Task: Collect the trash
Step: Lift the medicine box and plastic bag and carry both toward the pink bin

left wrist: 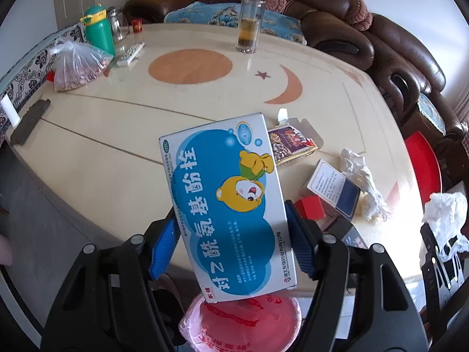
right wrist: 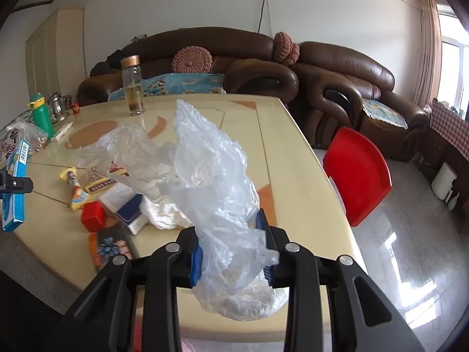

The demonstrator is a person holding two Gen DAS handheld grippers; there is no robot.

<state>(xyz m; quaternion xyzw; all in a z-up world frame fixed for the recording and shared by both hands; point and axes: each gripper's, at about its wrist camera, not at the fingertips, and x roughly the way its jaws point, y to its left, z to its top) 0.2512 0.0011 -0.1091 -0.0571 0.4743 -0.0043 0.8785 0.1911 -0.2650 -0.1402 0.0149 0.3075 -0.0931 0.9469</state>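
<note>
Nearest the left wrist camera, the left tongs (left wrist: 231,234) are standing partly open, their ribbed blue pads pressing on the two long edges of a flat cardboard medicine box (left wrist: 227,202), glossy white and blue with a cartoon bear, which is tilting up and away from the lens above the desk (left wrist: 117,135). Just under the box, a thin pink plastic bag (left wrist: 243,322) with red print is showing its round, crinkled mouth. In the right wrist view, the right tongs (right wrist: 231,249) are standing narrowly apart, squeezing a crumpled clear plastic bag (right wrist: 217,182); the soft film is bulging below the pads around something white and is rising in a wrinkled peak above them. Beyond both tongs, more litter is lying on the smooth cream desk with its orange circle and crescent inlays: a small red cube-shaped box (right wrist: 93,216), a white and navy carton (right wrist: 124,202), a yellow-edged wrapper (right wrist: 74,187), a purple patterned packet (left wrist: 290,145) and crumpled white tissue (left wrist: 363,182), all close together. Farther back, a tall glass bottle (left wrist: 249,20) with a tan cap is standing upright, and a green flask (left wrist: 99,29) is standing near the far left edge beside a knotted clear bag (left wrist: 77,69). Behind the desk, a brown leather sofa (right wrist: 337,88) and a red plastic chair (right wrist: 356,173) are standing.
</note>
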